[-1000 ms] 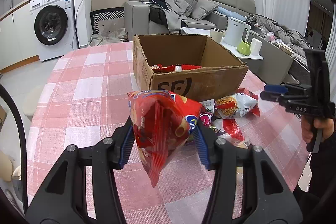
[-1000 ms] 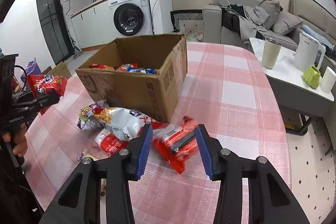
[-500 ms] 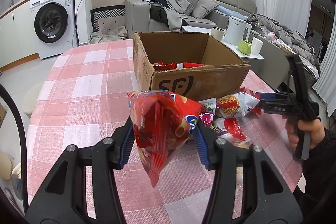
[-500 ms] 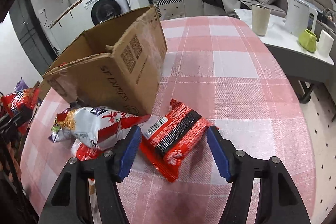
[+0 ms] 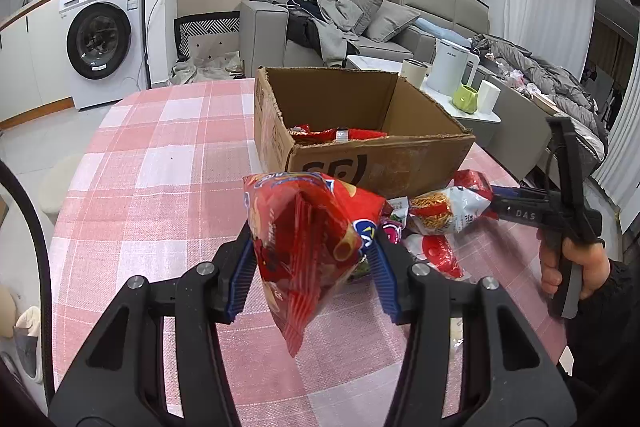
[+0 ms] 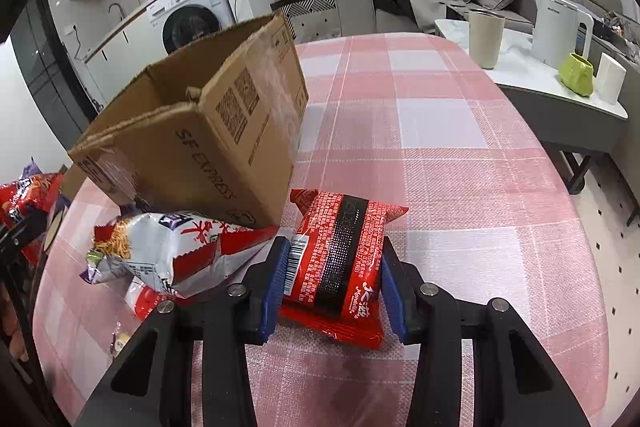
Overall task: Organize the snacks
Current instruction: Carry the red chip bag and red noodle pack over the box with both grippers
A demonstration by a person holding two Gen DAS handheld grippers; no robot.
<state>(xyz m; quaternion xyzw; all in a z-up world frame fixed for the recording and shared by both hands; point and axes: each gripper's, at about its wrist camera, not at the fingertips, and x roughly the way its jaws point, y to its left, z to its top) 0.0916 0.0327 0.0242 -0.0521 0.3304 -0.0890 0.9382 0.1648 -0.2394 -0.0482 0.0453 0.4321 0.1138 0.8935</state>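
My left gripper [image 5: 312, 279] is shut on a red chip bag [image 5: 308, 239] and holds it above the checked table, short of the open cardboard box [image 5: 384, 163], which has red packets inside. My right gripper [image 6: 334, 287] straddles a red and black snack packet [image 6: 340, 259] lying on the table by the box corner [image 6: 224, 155]; its blue pads touch both sides of the packet. A white and red noodle snack bag [image 6: 172, 251] lies left of it and also shows in the left wrist view [image 5: 444, 211].
More small packets [image 5: 436, 251] lie on the red checked tablecloth [image 6: 440, 155] in front of the box. A side table with a cup, a kettle and a green mug [image 6: 576, 75] stands to the right. A sofa and a washing machine stand behind.
My right gripper has come down and forward over the red and black packet, and its jaws have narrowed onto it. My left gripper has held still with the chip bag.
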